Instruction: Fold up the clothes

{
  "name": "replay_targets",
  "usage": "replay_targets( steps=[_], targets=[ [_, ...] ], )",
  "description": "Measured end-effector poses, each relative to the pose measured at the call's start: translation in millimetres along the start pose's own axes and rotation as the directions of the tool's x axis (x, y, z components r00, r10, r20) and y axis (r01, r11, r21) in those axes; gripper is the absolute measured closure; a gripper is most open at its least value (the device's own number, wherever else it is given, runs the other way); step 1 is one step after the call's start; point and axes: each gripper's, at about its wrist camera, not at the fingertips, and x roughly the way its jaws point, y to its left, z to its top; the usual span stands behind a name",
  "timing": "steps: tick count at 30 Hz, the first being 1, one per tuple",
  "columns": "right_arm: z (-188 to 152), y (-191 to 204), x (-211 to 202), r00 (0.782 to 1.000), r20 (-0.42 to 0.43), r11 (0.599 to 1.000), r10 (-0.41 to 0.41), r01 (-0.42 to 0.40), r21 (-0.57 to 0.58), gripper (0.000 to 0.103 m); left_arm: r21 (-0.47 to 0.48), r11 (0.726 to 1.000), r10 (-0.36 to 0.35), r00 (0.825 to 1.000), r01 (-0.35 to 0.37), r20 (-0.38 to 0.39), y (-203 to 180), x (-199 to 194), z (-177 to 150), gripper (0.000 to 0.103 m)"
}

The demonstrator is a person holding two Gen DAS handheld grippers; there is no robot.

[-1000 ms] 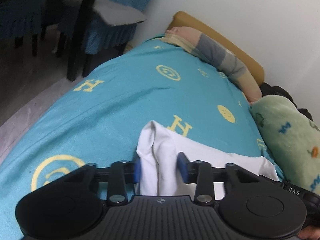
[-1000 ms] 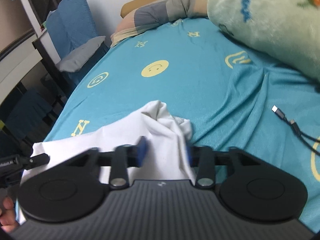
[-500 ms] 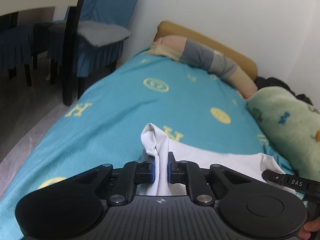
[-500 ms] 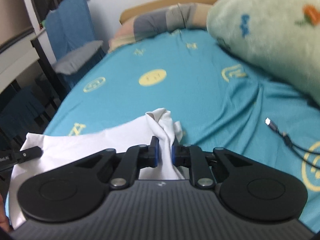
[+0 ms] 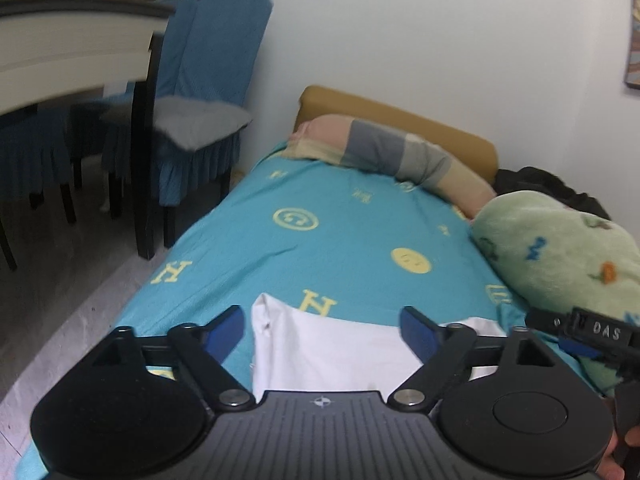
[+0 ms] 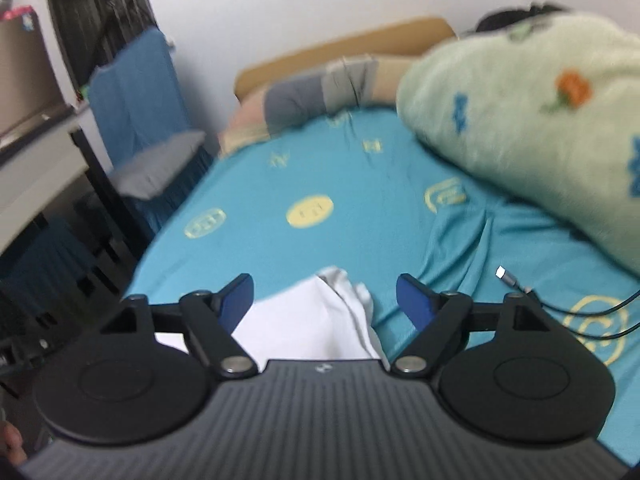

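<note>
A white garment [image 5: 332,350] lies folded on the teal bed sheet [image 5: 344,236], just in front of both grippers. My left gripper [image 5: 322,328] is open and empty, its blue pads spread wide above the garment's left part. My right gripper [image 6: 324,296] is also open and empty, above the garment's bunched right corner [image 6: 340,308]. The right gripper's tip also shows at the right edge of the left wrist view [image 5: 588,334]. The garment's near part is hidden under both gripper bodies.
A pale green plush blanket [image 5: 560,256] lies along the bed's right side. A striped pillow [image 5: 400,156] and tan headboard [image 5: 400,116] are at the far end. Blue-covered chairs [image 5: 200,120] and a table stand left of the bed. A charging cable [image 6: 560,300] lies on the sheet at right.
Both grippers closed on the white garment half a second ago, then opened and let it go. The garment now lies flatter on the sheet. Both views have tilted upward.
</note>
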Motion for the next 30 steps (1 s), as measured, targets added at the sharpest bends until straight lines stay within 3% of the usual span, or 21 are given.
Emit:
replay_targets(
  steps=[5,10,14,17,19,21,24,27,28,30],
  targets=[
    [0.4,10.2,-50.1,0.998,0.03,0.997,0.047,-0.045,-0.061,0.023,0.039,0.999,-0.032,0.999,0.03,0.044,-16.5,-53.3,-3.3,0.001],
    [-12.6,14.6,-86.5,0.998,0.032,0.997,0.062,-0.061,-0.054,0.023,0.022,0.997,-0.069,0.997,0.069,0.032,-28.1,-88.0,-17.9,0.0],
    [-27.9,22.2,-101.4,0.999,0.023,0.996,0.032,-0.029,-0.087,0.023,0.016,0.998,-0.054,0.998,0.055,-0.038,-37.3,-99.8,-32.7,0.0],
    [-32.8,25.2,-102.8,1.0,0.006,0.995,0.012,-0.012,-0.095,0.023,-0.087,0.991,-0.11,0.986,0.1,-0.127,-28.5,-89.2,-41.3,0.0],
    [-34.9,25.1,-100.3,1.0,-0.011,0.996,0.001,-0.002,-0.091,0.023,-0.254,0.955,-0.204,0.959,0.151,-0.198,-9.4,-68.2,-49.6,0.0],
    [-36.3,23.3,-94.8,0.999,-0.035,0.997,-0.008,0.006,-0.08,0.023,-0.422,0.889,-0.306,0.919,0.181,-0.251,10.2,-46.7,-58.3,0.001],
    [-39.2,19.0,-87.2,0.997,-0.075,0.998,-0.028,0.024,-0.052,0.023,-0.578,0.806,-0.359,0.88,0.126,-0.31,32.4,-15.9,-78.0,0.002],
    [-41.6,11.8,-81.2,0.993,-0.121,1.0,-0.008,0.01,0.008,0.023,-0.737,0.673,-0.446,0.831,0.066,-0.333,54.6,10.3,-97.9,0.007],
    [-42.8,9.1,-79.6,0.99,-0.138,0.999,0.012,-0.006,0.037,0.023,-0.77,0.636,-0.459,0.825,0.046,-0.33,60.3,15.9,-102.8,0.007],
    [-46.9,1.2,-75.0,0.977,-0.182,0.985,0.111,-0.083,0.154,0.023,-0.781,0.625,-0.435,0.837,0.015,-0.332,66.9,20.6,-106.3,0.015]
  ],
)
